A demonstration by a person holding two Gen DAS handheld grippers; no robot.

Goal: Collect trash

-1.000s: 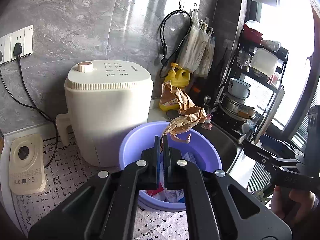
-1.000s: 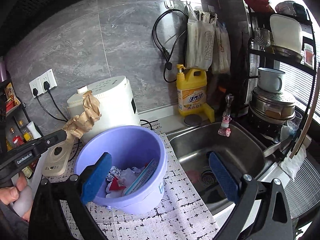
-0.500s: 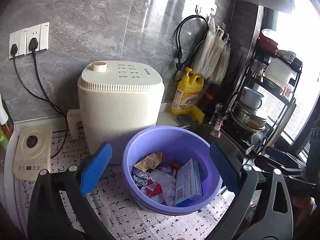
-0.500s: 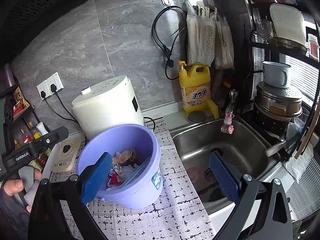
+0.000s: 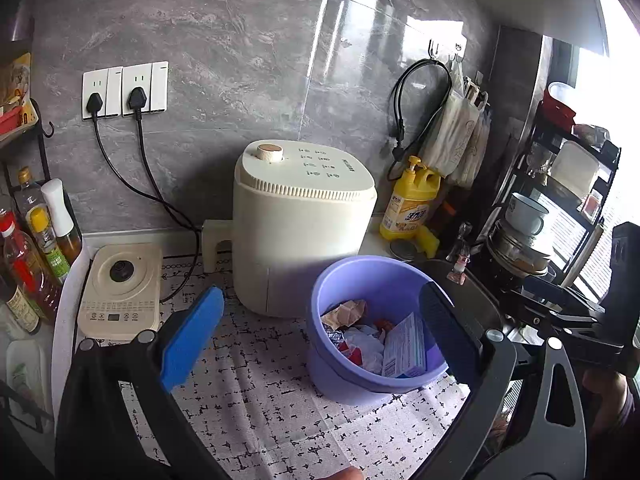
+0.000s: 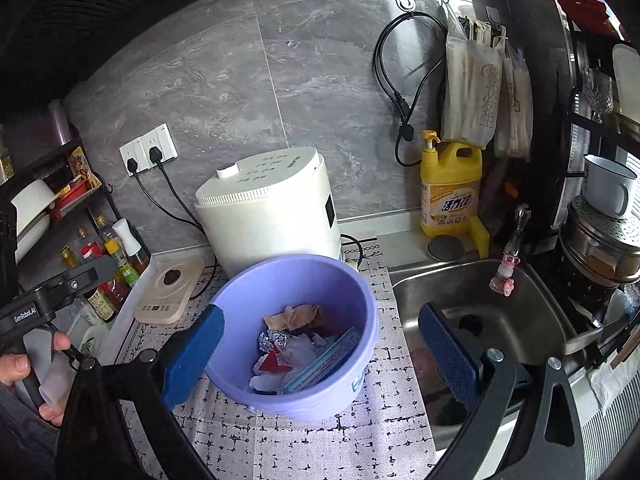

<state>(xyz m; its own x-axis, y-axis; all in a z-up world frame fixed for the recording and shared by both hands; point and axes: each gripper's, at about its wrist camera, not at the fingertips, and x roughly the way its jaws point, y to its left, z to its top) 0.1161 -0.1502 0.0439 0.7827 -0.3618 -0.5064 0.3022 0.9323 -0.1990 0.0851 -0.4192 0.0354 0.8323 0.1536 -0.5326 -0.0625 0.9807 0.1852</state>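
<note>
A purple plastic bin (image 5: 340, 364) (image 6: 352, 280) stands on the patterned counter mat. Inside lie a crumpled brown paper (image 5: 346, 312) (image 6: 296, 316), a foil ball (image 6: 272, 338), white and red scraps and a blue-and-white box (image 5: 404, 346) (image 6: 324, 358). My left gripper (image 5: 320, 332) is open and empty, held back and above the bin's left side. My right gripper (image 6: 320, 356) is open and empty, its fingers spread on either side of the bin from above.
A cream appliance (image 5: 300, 224) (image 6: 268, 208) stands behind the bin. A yellow detergent bottle (image 6: 450, 192), a steel sink (image 6: 480, 320), a dish rack (image 6: 600, 220), a scale-like device (image 5: 120, 292) and sauce bottles (image 5: 32, 248) surround the mat.
My left gripper opened and let the brown paper fall into the bin, then drew back and to the left. My right gripper stayed open and shifted slightly.
</note>
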